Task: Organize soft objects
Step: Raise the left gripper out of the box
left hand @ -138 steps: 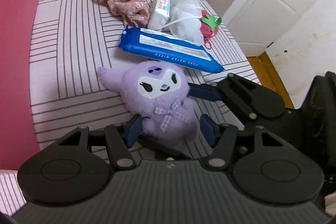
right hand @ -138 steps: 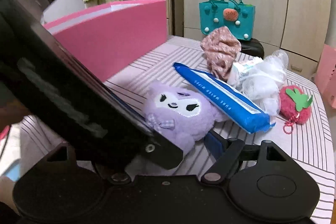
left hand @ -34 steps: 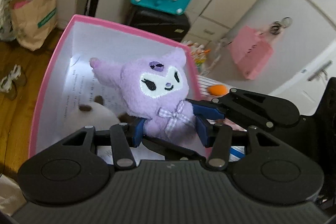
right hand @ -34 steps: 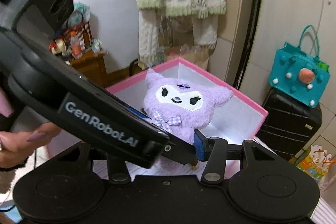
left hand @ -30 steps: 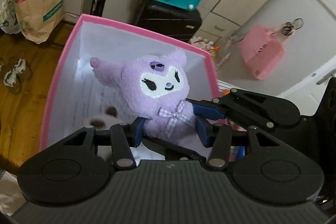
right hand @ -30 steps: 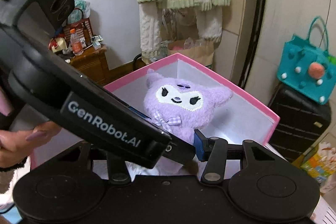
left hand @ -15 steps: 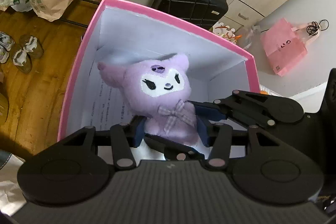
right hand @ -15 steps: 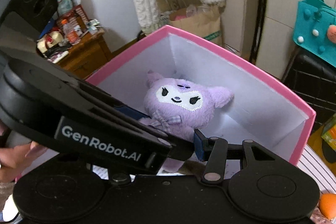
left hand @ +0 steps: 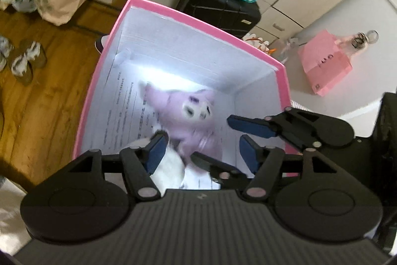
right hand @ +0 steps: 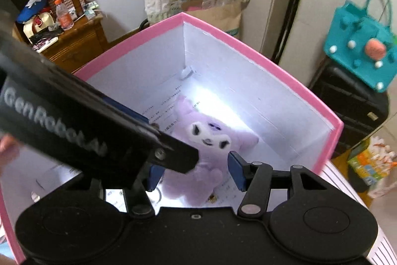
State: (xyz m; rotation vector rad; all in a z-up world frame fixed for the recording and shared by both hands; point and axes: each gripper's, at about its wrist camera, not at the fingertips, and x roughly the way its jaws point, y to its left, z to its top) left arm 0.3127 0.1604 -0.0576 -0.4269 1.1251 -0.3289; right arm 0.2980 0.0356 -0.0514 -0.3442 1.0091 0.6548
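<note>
Two handheld grippers w/ black frames and blue pads hover over a tall pink cardboard box (left hand: 224, 31) w/ white inside. The purple plush toy w/ a white face (left hand: 188, 121) is blurred, loose inside the box near the far wall, above a printed paper sheet (left hand: 124, 116). Left gripper (left hand: 201, 153) and right gripper (right hand: 196, 175): jaws opening, pads apart, clear of the plush. A white plush (left hand: 168, 168) sits near, below the left pad. Risk: plush lands askew on the white one, or snags a pad as the grippers pull out.
</note>
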